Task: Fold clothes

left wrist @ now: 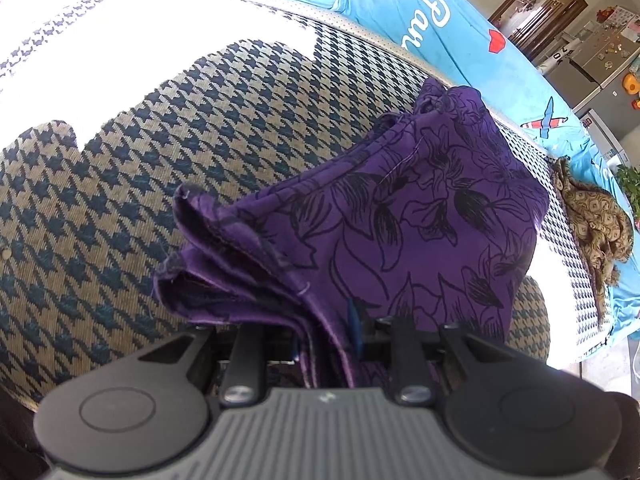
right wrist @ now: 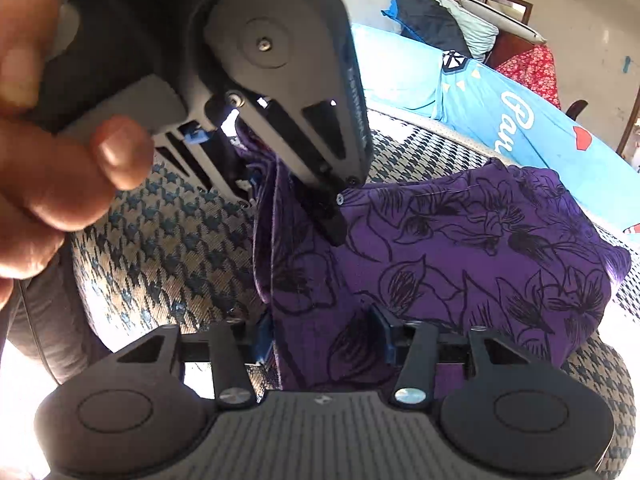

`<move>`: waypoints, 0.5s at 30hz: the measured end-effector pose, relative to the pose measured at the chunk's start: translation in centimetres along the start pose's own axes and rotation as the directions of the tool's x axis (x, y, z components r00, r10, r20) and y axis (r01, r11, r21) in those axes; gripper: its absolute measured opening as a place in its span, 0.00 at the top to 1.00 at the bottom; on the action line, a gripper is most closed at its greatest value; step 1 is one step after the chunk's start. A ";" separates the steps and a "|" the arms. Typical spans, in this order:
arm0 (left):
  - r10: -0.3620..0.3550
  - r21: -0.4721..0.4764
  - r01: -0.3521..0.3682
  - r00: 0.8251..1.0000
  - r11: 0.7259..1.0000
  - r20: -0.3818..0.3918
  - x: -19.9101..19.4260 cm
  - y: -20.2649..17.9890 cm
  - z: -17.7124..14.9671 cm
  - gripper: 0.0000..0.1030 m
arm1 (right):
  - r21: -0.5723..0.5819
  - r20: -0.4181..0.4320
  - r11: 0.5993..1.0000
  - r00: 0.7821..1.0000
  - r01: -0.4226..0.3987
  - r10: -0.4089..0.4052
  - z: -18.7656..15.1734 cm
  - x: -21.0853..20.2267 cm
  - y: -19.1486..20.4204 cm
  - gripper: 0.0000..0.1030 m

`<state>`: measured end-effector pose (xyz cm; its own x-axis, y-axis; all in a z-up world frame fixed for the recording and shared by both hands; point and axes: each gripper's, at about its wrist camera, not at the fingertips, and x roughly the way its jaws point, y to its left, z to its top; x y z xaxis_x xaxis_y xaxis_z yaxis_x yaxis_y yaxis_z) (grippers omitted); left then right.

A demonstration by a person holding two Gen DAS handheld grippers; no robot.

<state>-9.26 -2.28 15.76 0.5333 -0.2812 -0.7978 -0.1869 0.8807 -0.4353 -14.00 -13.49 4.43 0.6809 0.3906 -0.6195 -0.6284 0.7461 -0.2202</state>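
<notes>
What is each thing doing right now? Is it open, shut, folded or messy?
left tool: shut on the purple cloth.
right tool: cloth lies between its fingers; grip unclear.
purple cloth: folded in layers, bunched, one edge lifted.
brown patterned cloth: crumpled, not folded.
houndstooth cover: spread flat under the purple cloth.
blue sheet: spread out behind.

A lived-in home. A bed in a turquoise printed sheet (left wrist: 460,40) fills the room beside a houndstooth-woven cushion (left wrist: 120,200). A magnet-covered grey fridge (left wrist: 600,60) and wooden-framed doorway (left wrist: 536,4) stand beyond.
</notes>
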 end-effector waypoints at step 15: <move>0.042 0.017 -0.042 0.998 0.999 0.041 1.6 -0.4 0.7 0.85 | 0.109 0.013 0.994 0.999 -0.034 0.032 0.7 -0.6 -1.1 0.78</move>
<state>-7.78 -2.81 14.98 0.5584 -0.2285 -0.7975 -0.1956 0.8980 -0.3942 -13.45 -14.20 5.60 0.6651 0.4216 -0.6163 -0.6063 0.7867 -0.1161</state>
